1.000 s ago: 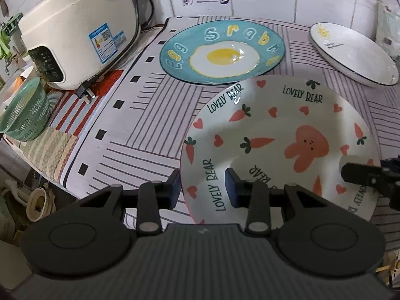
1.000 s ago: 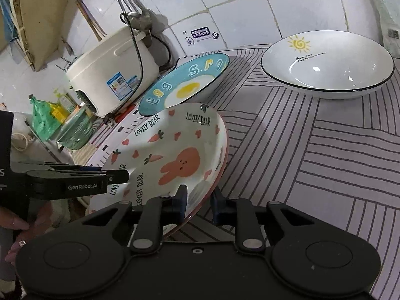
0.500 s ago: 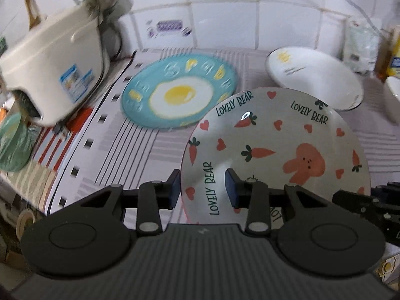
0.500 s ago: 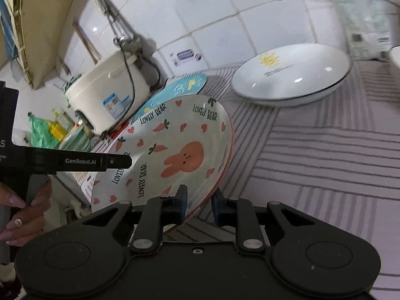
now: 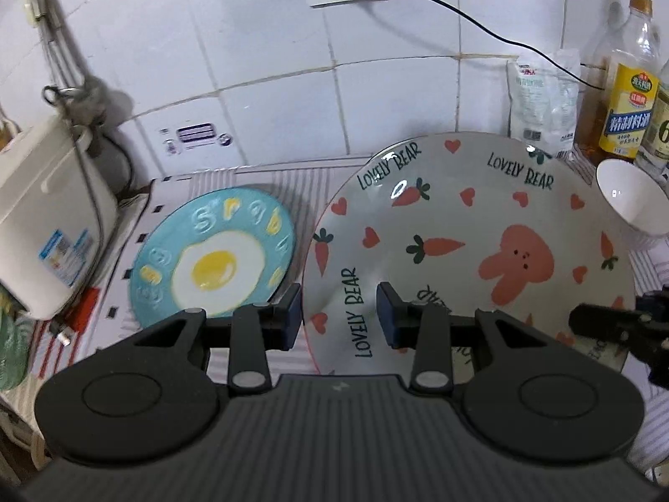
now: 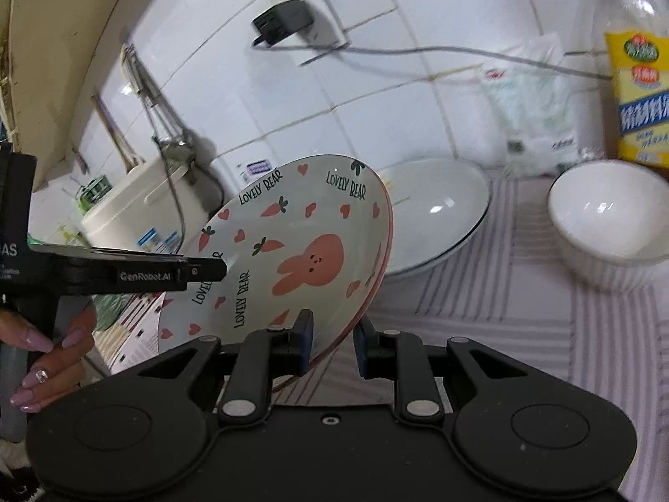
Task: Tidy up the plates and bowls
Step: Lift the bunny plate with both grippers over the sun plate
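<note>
The rabbit plate (image 5: 468, 251), white with carrots and "LOVELY BEAR" lettering, is held tilted in the air by both grippers. My left gripper (image 5: 338, 313) is shut on its left rim. My right gripper (image 6: 332, 345) is shut on its near rim (image 6: 334, 347); the plate's face (image 6: 292, 251) leans left. A blue egg plate (image 5: 213, 255) lies flat on the striped mat to the left. A wide white bowl (image 6: 435, 213) sits behind the held plate. A small white bowl (image 6: 610, 217) stands at the right, also in the left wrist view (image 5: 631, 196).
A white rice cooker (image 5: 46, 217) stands at the left by the tiled wall. An oil bottle (image 5: 627, 96) and a plastic bag (image 5: 543, 100) stand at the back right. A charger (image 6: 284, 21) and its cord hang on the wall. The striped mat (image 6: 501, 305) covers the counter.
Both grippers have lifted the rabbit plate off the mat and carried it right and towards the wall. It now hangs in front of the wide white bowl; the small bowl has come into view.
</note>
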